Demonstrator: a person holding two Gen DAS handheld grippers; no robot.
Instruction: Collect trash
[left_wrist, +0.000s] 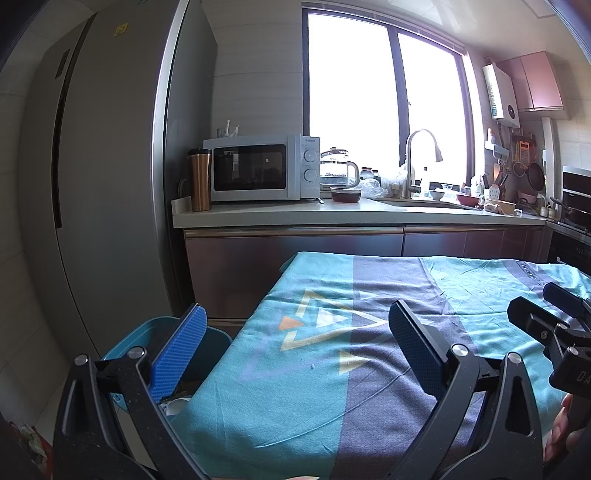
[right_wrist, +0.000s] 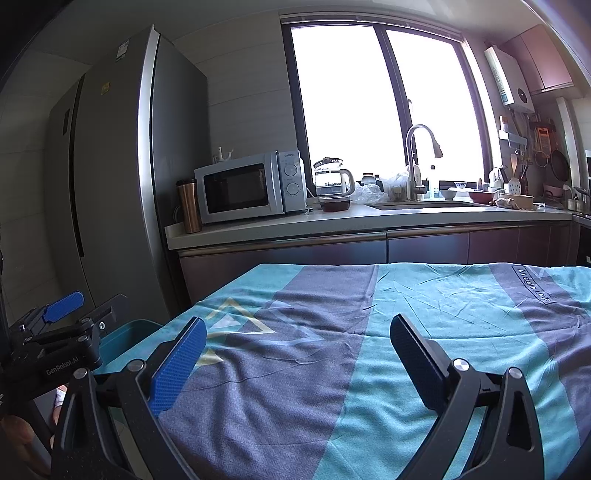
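Both grippers wide, holding nothing: left gripper (left_wrist: 295, 325), right gripper (right_wrist: 297, 336). Teal bin (left_wrist: 147, 332) sits left of cloth-covered surface (left_wrist: 332, 369).

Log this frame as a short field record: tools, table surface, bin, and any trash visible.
left tool: open, holding nothing, over the table's left edge
right tool: open, holding nothing, over the cloth
tablecloth: teal and grey, wrinkled, only a tiny white speck on it
bin: blue, beside the table's left edge, something white inside
trash on table: none besides the speck
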